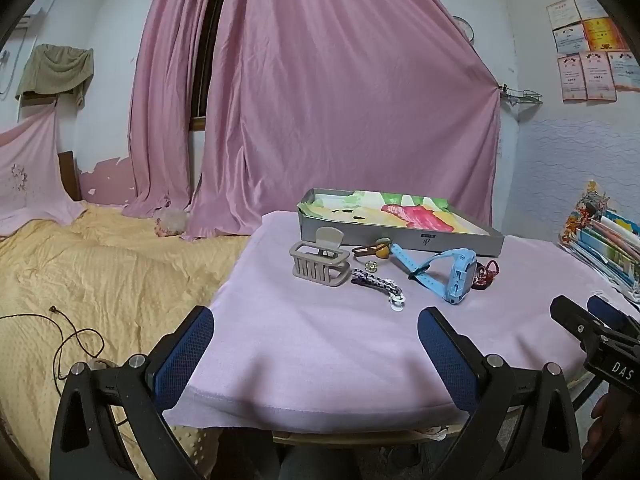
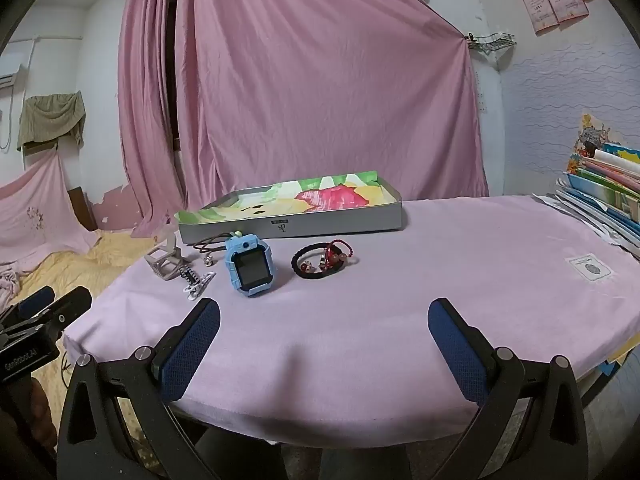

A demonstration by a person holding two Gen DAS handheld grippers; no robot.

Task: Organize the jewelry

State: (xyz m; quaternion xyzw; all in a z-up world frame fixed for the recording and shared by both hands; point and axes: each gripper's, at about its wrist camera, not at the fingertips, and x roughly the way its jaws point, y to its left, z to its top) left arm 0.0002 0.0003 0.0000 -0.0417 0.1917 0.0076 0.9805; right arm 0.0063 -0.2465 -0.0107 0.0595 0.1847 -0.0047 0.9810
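Observation:
A grey shallow box [image 1: 400, 236] [image 2: 292, 226] lined with bright painted paper sits at the back of the pink-covered table. In front of it lie a beige claw clip [image 1: 320, 262] [image 2: 166, 262], a black-and-white hair clip [image 1: 378, 284] [image 2: 194, 280], a blue watch [image 1: 456, 270] [image 2: 250, 266], a black hair tie with red beads [image 2: 322, 262] [image 1: 486, 274], a brown tie with a yellow bead [image 1: 374, 250] and a small sparkly stud [image 1: 371, 267]. My left gripper [image 1: 316, 334] and right gripper [image 2: 324, 324] hover open near the front edge, nothing between their fingers.
A stack of books and papers [image 2: 604, 196] [image 1: 604, 244] sits at the table's right edge. A yellow bedspread [image 1: 100, 272] with a dark cord lies to the left. Pink curtains [image 1: 320, 92] hang behind the table.

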